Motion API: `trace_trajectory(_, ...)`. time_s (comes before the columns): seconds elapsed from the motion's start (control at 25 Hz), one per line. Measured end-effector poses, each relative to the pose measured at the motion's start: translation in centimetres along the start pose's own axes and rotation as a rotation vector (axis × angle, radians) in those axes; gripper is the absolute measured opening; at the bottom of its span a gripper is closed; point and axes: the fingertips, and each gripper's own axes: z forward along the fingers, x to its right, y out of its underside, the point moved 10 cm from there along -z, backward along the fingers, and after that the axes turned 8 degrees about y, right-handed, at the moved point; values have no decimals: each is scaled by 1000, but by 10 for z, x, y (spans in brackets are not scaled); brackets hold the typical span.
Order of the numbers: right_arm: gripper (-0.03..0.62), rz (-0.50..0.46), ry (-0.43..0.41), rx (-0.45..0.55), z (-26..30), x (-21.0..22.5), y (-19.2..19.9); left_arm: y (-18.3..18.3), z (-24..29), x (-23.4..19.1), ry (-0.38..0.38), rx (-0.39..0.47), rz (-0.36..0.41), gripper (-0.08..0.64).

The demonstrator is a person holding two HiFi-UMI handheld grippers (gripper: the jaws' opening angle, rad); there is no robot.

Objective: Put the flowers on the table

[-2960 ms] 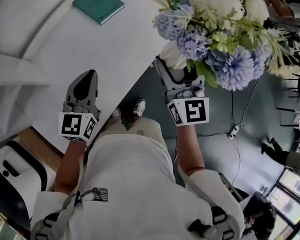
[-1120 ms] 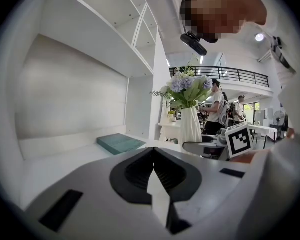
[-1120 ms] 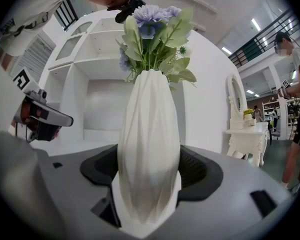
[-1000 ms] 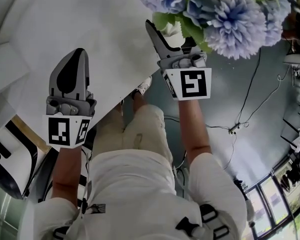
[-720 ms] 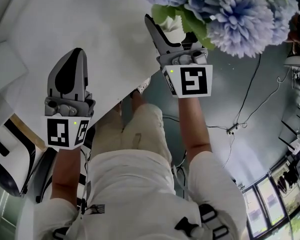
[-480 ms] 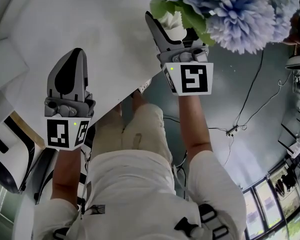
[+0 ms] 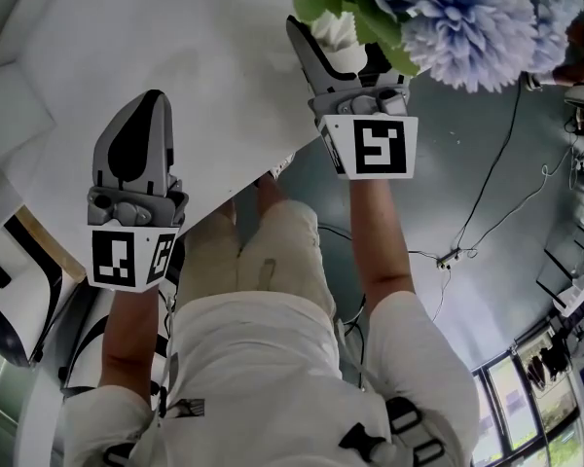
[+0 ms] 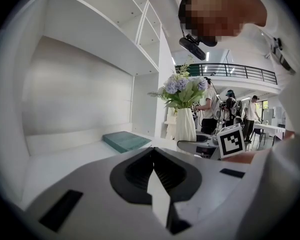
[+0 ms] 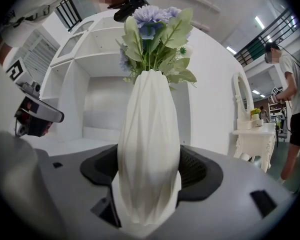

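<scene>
Flowers [image 7: 472, 13]: one blue-and-white bunch in one white vase [image 7: 343, 39]. Head view: top right, by the white table [image 7: 175, 56] edge; vase foot hidden, contact unclear. Two grippers.

Left gripper view: left gripper [image 8: 152, 154] jaws pressed together, empty, above the table; one teal book [image 8: 126, 141] beyond.

Right gripper view: right gripper [image 9: 149, 171] clamps the vase body, long axis upright, blooms pointing up.

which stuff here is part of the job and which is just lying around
Job: flowers; white vase, clamped in the right gripper; white table.
Lying about: teal book on the table; left gripper, shut and empty.
</scene>
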Motion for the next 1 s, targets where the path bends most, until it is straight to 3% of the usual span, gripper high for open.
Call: trace_trajectory(1.0,360,-12,-34,-15,10,-1,-2,-6,9,-3,3,-10,-11,15)
